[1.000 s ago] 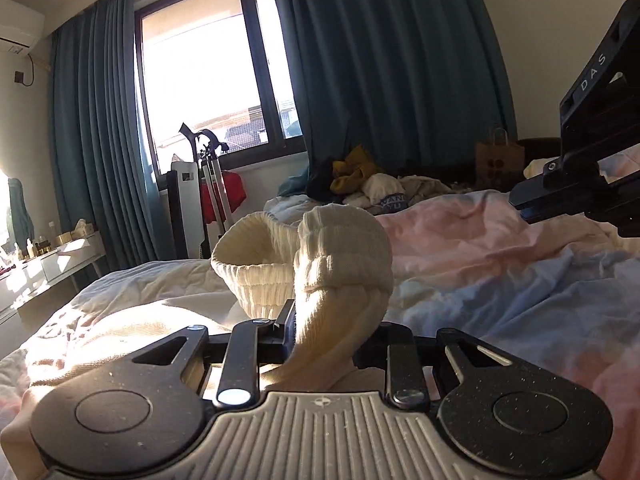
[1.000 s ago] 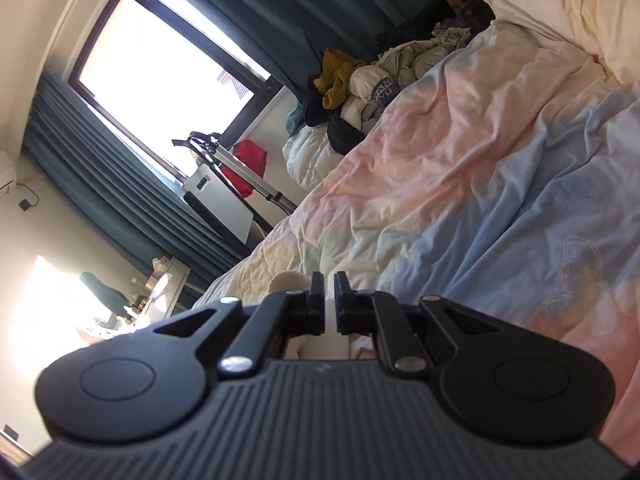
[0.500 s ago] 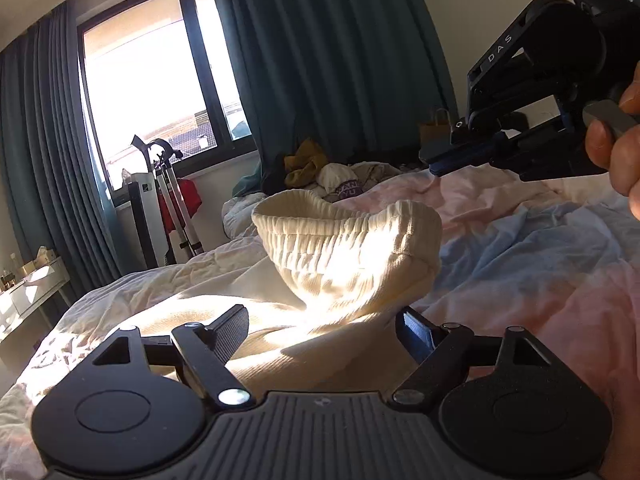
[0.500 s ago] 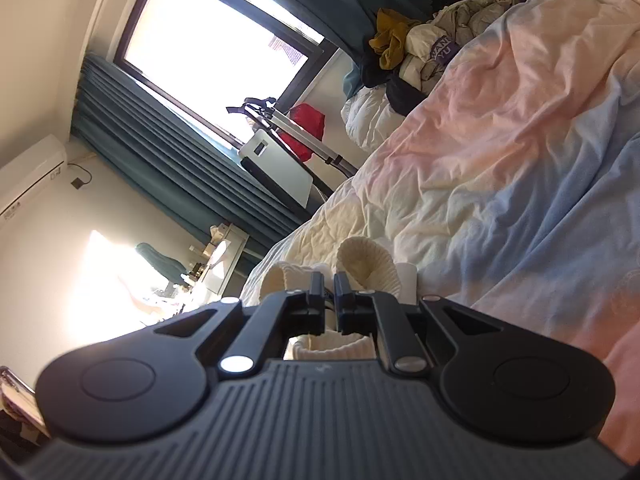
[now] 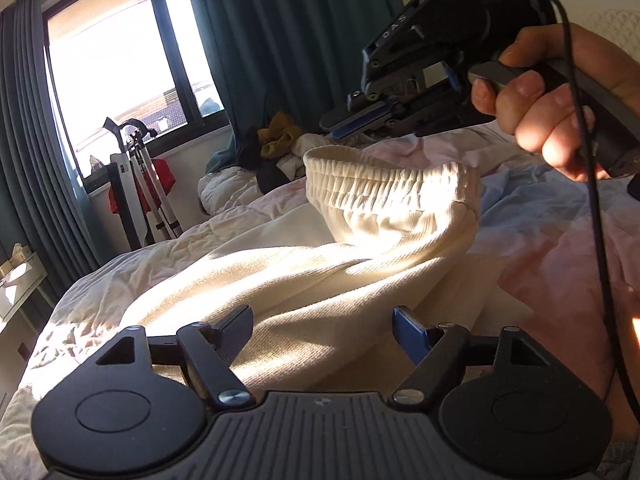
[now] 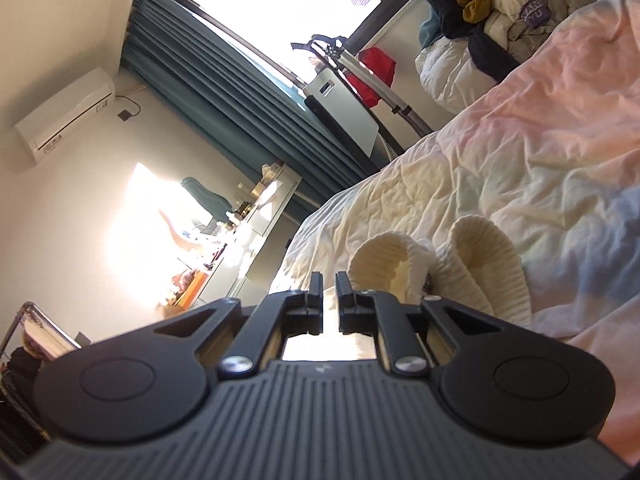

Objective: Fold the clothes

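Left tool (image 5: 322,326) gapes wide, having just opened, over the cream garment (image 5: 320,280) heaped on the bed (image 5: 560,248); right tool (image 6: 329,286) is nearly shut, empty. Soft, light knit; probably best pinched at the ribbed hem (image 5: 380,184).

Both tools are matte black. The left gripper (image 5: 323,326) has two round, faintly speckled discs flanking a grey ribbed plate, silver screw heads on its link arms, and blue-faced pads. The right gripper (image 6: 330,286) looks alike. From the left camera, its housing bears white letters "DAS", a grey trigger sits under the hand (image 5: 560,104), and a thin black cable (image 5: 600,240) hangs below that hand.
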{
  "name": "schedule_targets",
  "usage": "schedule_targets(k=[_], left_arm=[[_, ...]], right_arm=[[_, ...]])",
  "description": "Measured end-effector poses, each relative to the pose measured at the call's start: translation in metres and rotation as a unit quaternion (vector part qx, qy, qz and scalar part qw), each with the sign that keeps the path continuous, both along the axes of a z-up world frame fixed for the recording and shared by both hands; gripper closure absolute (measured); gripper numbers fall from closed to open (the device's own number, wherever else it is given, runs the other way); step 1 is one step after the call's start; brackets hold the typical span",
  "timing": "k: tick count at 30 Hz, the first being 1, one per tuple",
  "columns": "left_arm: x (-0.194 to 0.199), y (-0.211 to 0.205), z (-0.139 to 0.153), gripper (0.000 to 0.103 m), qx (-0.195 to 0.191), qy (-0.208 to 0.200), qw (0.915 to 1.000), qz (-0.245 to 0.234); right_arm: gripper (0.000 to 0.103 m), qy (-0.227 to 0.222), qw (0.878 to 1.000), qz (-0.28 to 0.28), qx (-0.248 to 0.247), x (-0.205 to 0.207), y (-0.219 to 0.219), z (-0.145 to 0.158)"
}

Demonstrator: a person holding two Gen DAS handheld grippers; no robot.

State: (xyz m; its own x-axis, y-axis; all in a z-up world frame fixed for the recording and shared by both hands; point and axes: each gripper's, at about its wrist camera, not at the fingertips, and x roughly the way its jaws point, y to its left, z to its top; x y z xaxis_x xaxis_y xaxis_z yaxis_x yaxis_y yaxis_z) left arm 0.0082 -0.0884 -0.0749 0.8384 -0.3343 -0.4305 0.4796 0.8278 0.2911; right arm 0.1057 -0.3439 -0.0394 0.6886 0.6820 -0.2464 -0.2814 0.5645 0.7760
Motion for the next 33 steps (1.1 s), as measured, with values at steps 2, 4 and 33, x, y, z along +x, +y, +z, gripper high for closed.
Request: schedule_targets(k=[2, 4, 33], left_arm=[[-0.001, 0.000, -0.004, 0.024, -0.024, 0.020, 0.9995, -0.011], [0.001, 0.001, -0.006, 0.025, -0.035, 0.032, 0.9988, -0.007], [0.015, 0.024, 0.003, 0.099, -0.093, 0.068, 0.9920, -0.052]], right_arm=[[0.081, 0.009, 1.000, 0.005, -0.024, 0.010, 0.007, -0.001], [0.075, 0.018, 0.999, 0.005, -0.041, 0.017, 0.011, -0.006], [0.093, -0.033, 0.974, -0.175, -0.137, -0.022, -0.008, -0.001]])
